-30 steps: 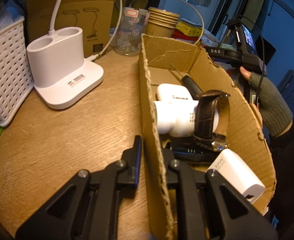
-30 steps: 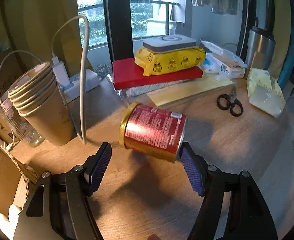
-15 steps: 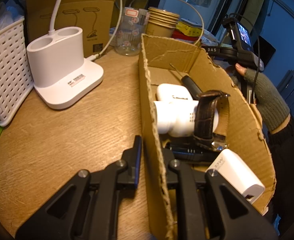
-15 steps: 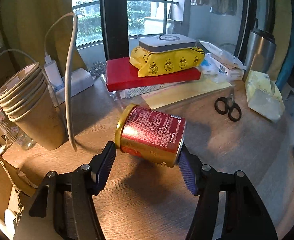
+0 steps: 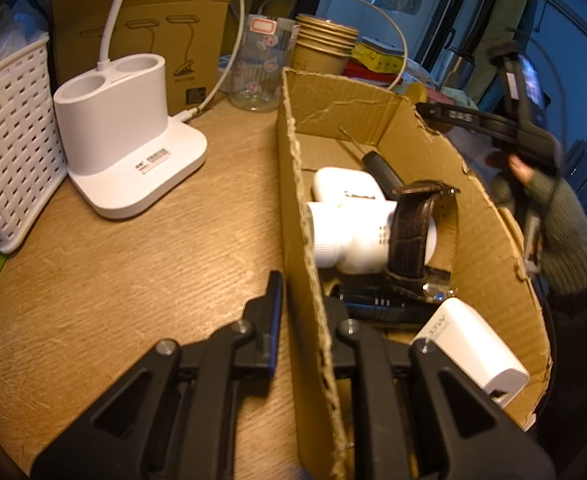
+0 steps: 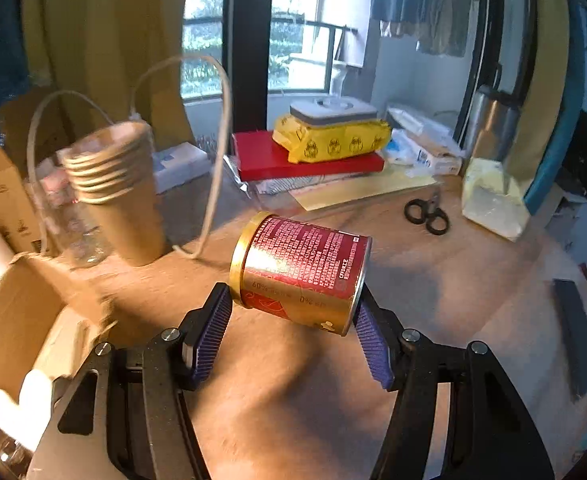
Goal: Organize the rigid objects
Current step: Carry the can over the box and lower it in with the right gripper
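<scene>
My left gripper (image 5: 303,300) is shut on the left wall of a torn cardboard box (image 5: 293,208), one finger outside and one inside. The box holds a white bottle (image 5: 353,236) with a brown watch (image 5: 413,236) around it, a white case (image 5: 345,184), a screwdriver (image 5: 377,164), a black item and a white charger (image 5: 473,360). My right gripper (image 6: 293,316) is shut on a red and gold can (image 6: 301,268), held on its side above the wooden table. The box corner (image 6: 17,300) shows at the left of the right wrist view.
A white lamp base (image 5: 125,152), a white woven basket (image 5: 9,132), a brown carton (image 5: 141,32), a glass jar (image 5: 261,64) and stacked paper cups (image 6: 121,192) stand around the box. A red book (image 6: 305,160), yellow wipes (image 6: 329,136), scissors (image 6: 425,212) and a steel flask (image 6: 489,124) lie farther off.
My right gripper closed on the can, lifted it off the table and is moving it left toward the box. My left gripper has kept its hold on the box wall.
</scene>
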### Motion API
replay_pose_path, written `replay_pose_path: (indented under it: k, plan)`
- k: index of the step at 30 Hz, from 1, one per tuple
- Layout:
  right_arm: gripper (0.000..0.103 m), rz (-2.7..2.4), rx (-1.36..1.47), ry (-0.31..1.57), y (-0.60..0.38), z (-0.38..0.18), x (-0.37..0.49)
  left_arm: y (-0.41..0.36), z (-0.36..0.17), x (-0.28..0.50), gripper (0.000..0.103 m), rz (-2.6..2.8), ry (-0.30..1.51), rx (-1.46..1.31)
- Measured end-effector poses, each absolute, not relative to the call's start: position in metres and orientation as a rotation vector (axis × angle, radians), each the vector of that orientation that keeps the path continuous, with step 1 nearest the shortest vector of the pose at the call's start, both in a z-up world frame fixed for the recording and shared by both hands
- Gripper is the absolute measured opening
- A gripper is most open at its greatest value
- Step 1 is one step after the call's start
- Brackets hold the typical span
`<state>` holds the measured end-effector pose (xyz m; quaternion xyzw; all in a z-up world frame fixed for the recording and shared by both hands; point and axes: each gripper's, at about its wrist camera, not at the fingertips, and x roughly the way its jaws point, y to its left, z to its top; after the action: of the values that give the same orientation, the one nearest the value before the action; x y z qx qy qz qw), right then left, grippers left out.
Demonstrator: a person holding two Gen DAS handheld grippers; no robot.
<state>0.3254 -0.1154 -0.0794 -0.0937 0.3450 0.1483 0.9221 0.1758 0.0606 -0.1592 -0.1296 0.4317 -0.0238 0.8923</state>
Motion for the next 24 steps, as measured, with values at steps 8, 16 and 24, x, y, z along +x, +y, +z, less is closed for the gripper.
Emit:
replay_pose_path:
  k: [8,16,24]
  plan:
    - [0.064,0.341,-0.142,0.661,-0.123,-0.059,0.281,0.061,-0.159,0.176,0.013,-0.049,0.896,-0.269]
    - [0.064,0.411,-0.102,0.628,-0.123,-0.045,0.239,0.061,-0.159,0.176,0.013,-0.049,0.896,-0.269]
    - [0.064,0.511,-0.126,0.606,-0.096,-0.039,0.210,0.061,-0.159,0.176,0.013,-0.050,0.896,-0.269]
